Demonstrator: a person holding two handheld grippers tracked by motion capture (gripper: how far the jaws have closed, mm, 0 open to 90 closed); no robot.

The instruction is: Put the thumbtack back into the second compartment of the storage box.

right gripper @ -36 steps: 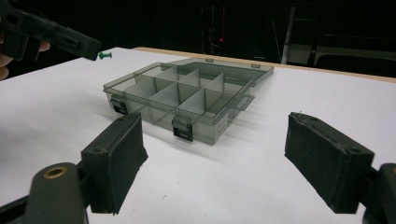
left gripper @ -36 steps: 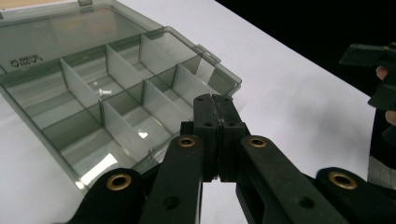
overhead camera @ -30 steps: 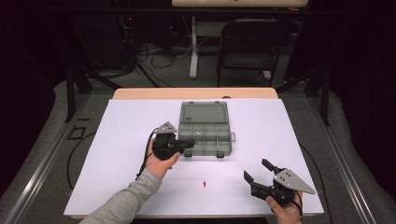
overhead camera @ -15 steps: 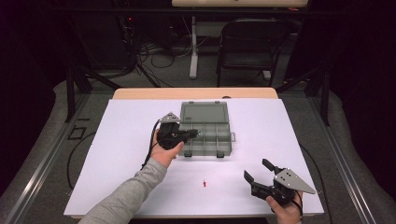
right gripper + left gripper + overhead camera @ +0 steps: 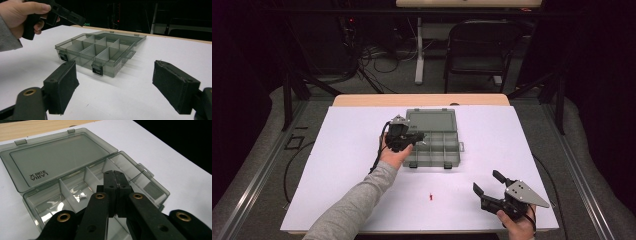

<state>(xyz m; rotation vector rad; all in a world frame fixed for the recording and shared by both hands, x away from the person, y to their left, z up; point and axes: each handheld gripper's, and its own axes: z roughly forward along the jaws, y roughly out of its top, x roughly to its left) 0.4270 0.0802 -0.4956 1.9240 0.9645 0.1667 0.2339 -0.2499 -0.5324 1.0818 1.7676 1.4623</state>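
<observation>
— Under the left gripper (image 5: 418, 138), what sits there?
— A smoky grey, see-through organizer box (image 5: 434, 145), lid (image 5: 57, 157) flung flat open behind the tray. Thin dividers split the tray into small compartments, and two dark latches hang on its front wall.
— And that gripper's jaws?
— Pressed together with nothing visible between them, tips hovering over the middle compartments. A tiny white piece (image 5: 82, 195) lies in the compartment just left of the tips, in the left gripper view.
— Where is the right gripper (image 5: 486, 182)?
— Well apart from the box, jaws spread wide and empty, pointing toward its latched front. A small red bit (image 5: 430, 196) lies on the white table (image 5: 352, 125), near that gripper.
</observation>
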